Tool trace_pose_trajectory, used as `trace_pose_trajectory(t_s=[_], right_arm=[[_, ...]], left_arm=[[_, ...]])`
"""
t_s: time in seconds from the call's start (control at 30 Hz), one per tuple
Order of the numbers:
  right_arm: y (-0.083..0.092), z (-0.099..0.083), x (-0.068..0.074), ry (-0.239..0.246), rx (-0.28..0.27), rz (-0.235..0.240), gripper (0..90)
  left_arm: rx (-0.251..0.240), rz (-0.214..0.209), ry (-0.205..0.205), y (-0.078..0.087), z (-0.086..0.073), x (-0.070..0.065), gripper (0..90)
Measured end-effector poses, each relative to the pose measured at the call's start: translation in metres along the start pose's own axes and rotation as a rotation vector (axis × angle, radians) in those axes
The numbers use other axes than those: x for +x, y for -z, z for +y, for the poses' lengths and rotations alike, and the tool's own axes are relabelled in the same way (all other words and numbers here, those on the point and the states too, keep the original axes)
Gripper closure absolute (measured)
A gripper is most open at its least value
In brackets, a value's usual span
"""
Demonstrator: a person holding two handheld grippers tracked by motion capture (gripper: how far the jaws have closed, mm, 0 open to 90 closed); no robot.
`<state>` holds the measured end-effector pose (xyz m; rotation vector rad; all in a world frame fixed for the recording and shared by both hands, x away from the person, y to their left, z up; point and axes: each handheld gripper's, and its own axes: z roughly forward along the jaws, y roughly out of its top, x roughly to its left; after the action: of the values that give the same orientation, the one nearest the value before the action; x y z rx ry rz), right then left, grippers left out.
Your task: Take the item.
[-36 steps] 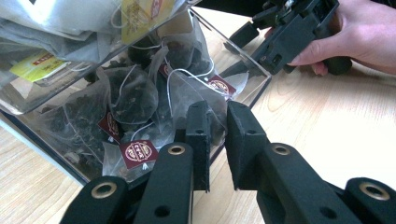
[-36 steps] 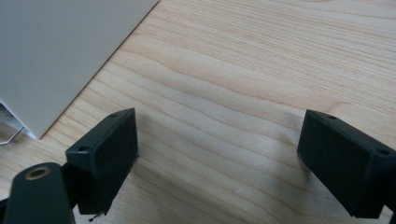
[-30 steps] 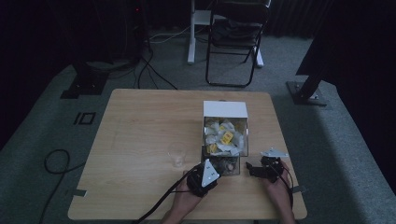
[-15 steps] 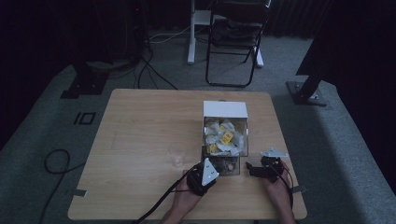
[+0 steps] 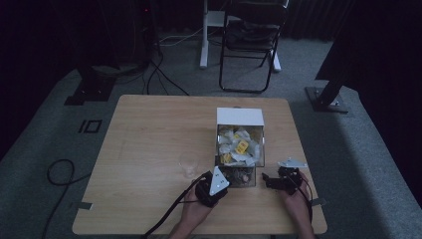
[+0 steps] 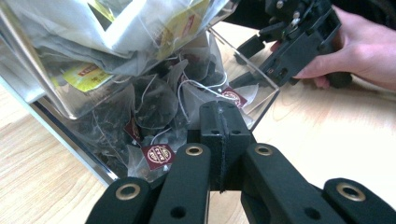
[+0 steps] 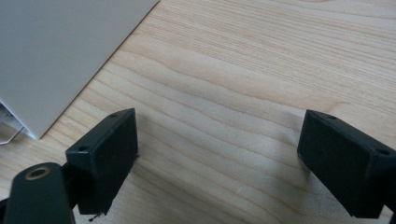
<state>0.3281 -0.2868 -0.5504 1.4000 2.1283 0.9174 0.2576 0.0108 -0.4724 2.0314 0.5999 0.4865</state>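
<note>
Touching hand-held gripper point(image 6: 219, 140): tea bags point(image 6: 159, 121).

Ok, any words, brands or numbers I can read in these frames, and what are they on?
No text is legible anywhere.
Dark red round tags on the tea bags in the clear box: a pale emblem, too small to read.
Yellow sachets: red print, blurred.
Yellow packets in the high view: too small.

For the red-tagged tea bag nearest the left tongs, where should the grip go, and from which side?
Probably the red paper tag: flat, at the open front of the clear box, on a string. Come level from the front, where the shut left tongs already point; the mesh pouches behind are heaped together.
</note>
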Motion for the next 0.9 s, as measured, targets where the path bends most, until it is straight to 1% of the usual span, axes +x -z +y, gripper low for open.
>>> trace_pose_trajectory(t_s=[0.07,0.3,0.4,0.57,0.73,0.83,0.9], right_arm=[[0.0,0.0,0.0,0.0,0.0,0.0,11.9],[0.0,0.0,0.0,-0.001,0.0,0.0,11.9],[0.0,0.0,0.0,-0.001,0.0,0.0,11.9],[0.0,0.0,0.0,-0.002,0.0,0.0,11.9],[0.0,0.0,0.0,-0.001,0.0,0.0,11.9],[0.0,0.0,0.0,-0.001,0.0,0.0,11.9],[0.0,0.0,0.0,-0.001,0.0,0.0,11.9]], left_arm=[[-0.006,-0.011,-0.004,0.003,0.001,0.0,90.0],[-0.016,-0.031,0.002,0.011,0.004,0.002,90.0],[-0.022,-0.047,0.014,0.015,0.005,0.005,90.0],[-0.024,-0.048,0.015,0.02,0.006,0.008,90.0],[-0.03,-0.081,0.028,0.025,0.006,0.011,90.0],[-0.034,-0.091,0.022,0.029,0.007,0.011,90.0],[-0.038,-0.105,0.029,0.031,0.008,0.012,90.0]])
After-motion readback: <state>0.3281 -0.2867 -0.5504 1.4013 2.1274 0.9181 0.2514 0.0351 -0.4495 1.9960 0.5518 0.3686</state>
